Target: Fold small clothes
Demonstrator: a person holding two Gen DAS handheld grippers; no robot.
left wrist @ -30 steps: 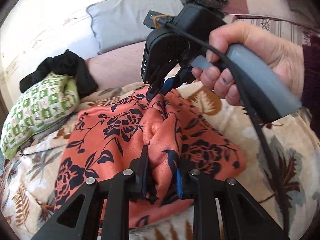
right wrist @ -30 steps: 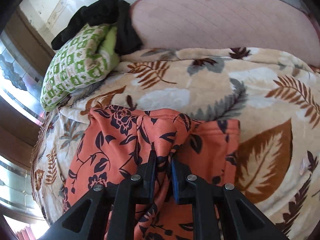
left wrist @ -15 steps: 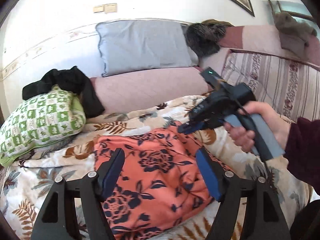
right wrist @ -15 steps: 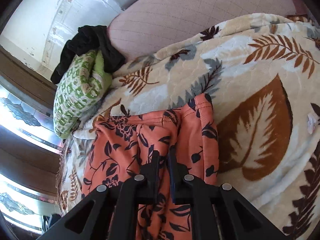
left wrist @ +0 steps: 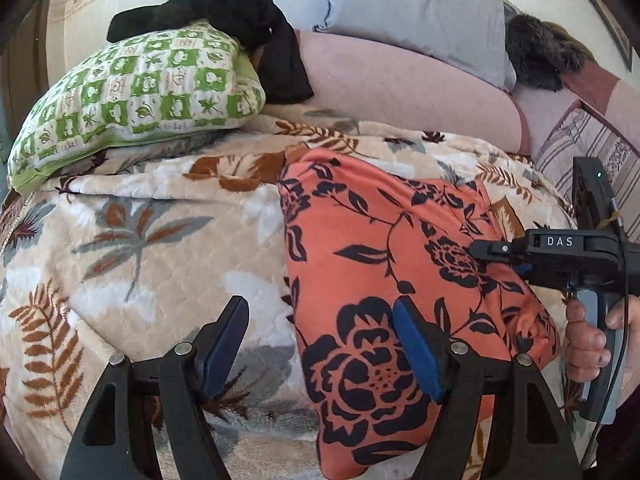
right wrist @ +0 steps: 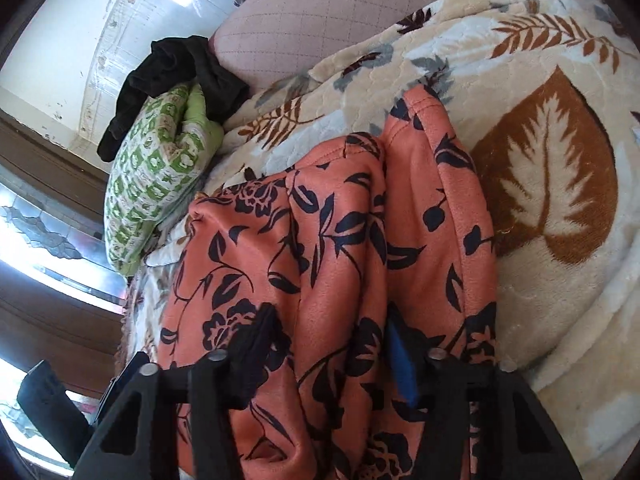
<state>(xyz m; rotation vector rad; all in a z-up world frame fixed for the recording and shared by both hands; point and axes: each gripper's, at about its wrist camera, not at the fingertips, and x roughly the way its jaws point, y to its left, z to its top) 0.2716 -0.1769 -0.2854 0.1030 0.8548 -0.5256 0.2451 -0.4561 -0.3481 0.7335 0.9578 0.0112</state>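
Note:
An orange garment with black flowers (left wrist: 384, 280) lies folded on the leaf-print blanket (left wrist: 140, 240); it also fills the right wrist view (right wrist: 320, 260). My left gripper (left wrist: 320, 340) is open and empty, its fingers wide over the garment's left edge. My right gripper (right wrist: 332, 344) is open, its fingers astride a ridge of the garment without pinching it. The right gripper also shows at the right of the left wrist view (left wrist: 496, 250), low over the garment.
A green checked pillow (left wrist: 132, 92) with a black garment (left wrist: 240, 28) on it lies at the back left. A pink bolster (left wrist: 400, 80) and a grey pillow (left wrist: 412, 12) run along the back. A striped cover (left wrist: 580, 148) is at the right.
My right gripper has opened and let go of the garment. My left gripper, open since half a second ago, has swung left and down. The garment now lies flatter.

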